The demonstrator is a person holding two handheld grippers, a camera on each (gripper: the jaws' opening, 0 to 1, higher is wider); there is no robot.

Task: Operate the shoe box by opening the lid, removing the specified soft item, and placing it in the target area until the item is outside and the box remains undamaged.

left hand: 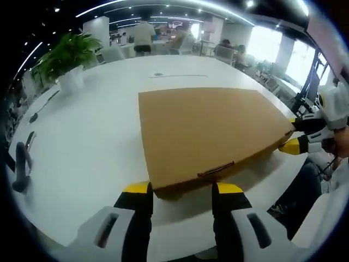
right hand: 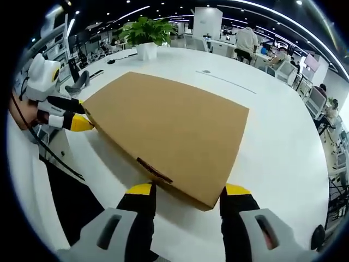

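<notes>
Brown corrugated cardboard, plain and matt, makes up the shoe box [left hand: 210,134], a flat rectangular carton lying closed on the white bench [left hand: 87,136]. We cannot see inside it, so its contents are hidden from us. A narrow tuck tab sits in a slot along its near edge in the left gripper view, and the lid lies flush all round.

Our left tool [left hand: 181,191] stands released, its yellow-tipped black jaws spread either side of one corner of the box, close to the cardboard but not pinching it. Our right tool [right hand: 188,192] is likewise released, its jaws straddling another corner in the same way. Each tool also appears in the other's view, at the far side of the box, with its yellow tips at the box edge; whether they touch it we cannot tell.

On the smooth, glossy bench beyond the box stands a leafy green plant [right hand: 144,30] in a white pot. Behind it lies an open office with desks, chairs and seated people under strip lights.
</notes>
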